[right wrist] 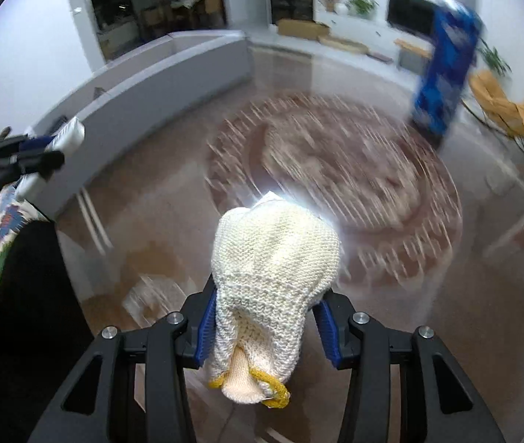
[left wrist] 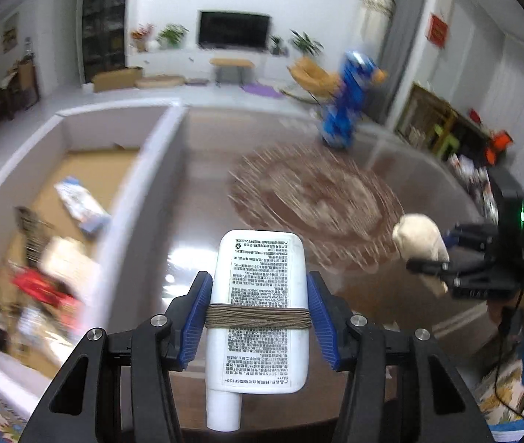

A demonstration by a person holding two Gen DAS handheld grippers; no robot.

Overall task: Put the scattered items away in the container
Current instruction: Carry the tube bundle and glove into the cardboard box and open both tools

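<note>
One bottle (left wrist: 260,302) — one glove (right wrist: 273,280) — one box (left wrist: 88,199).

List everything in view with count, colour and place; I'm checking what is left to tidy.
flat plastic bottle with printed label and a band of brown cord: one, white, clamped in the left claw, cap toward the camera
knitted glove with yellow cuff trim: one, cream, clamped in the right claw
tall printed package: one, blue, upright on the far side of the table
round woven mat: one, brown, mid-table
glossy table: one, brown
open box container: one, white walls, left of the table, several blurred items inside
left claw: one, black with blue pads
right claw: one, black with blue pads
</note>
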